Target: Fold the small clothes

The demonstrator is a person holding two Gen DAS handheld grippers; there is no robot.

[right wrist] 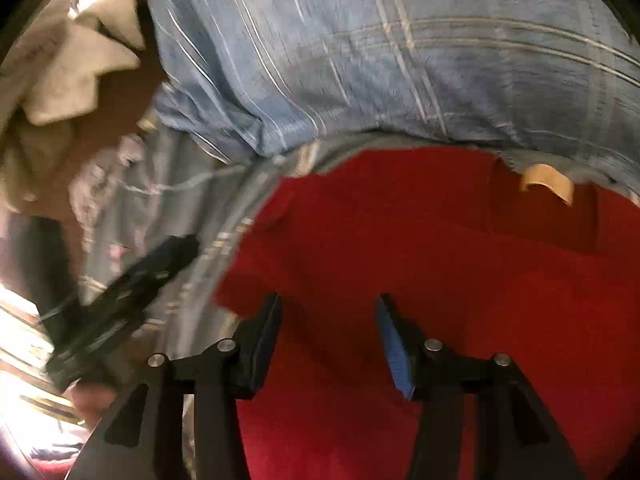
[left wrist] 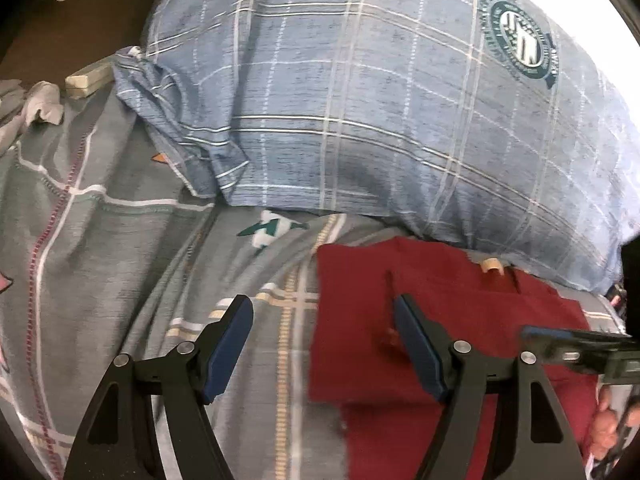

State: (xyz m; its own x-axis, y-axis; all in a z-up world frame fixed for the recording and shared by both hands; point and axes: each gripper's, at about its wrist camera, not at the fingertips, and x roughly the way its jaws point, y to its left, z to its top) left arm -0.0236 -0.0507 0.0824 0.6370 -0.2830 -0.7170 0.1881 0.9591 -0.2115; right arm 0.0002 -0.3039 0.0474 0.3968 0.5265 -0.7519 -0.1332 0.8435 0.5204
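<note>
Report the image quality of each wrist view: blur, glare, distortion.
Left wrist: mostly sharp, fisheye bending the blue plaid pillow, blown-out glare top right, right gripper smeared. Right wrist: heavy motion blur over the red garment, glare lower left.

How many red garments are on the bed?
1. The red garment lies flat on the grey bedsheet, just below the blue pillow, with both open claws over it. More could be hidden beyond the frame edges.
</note>
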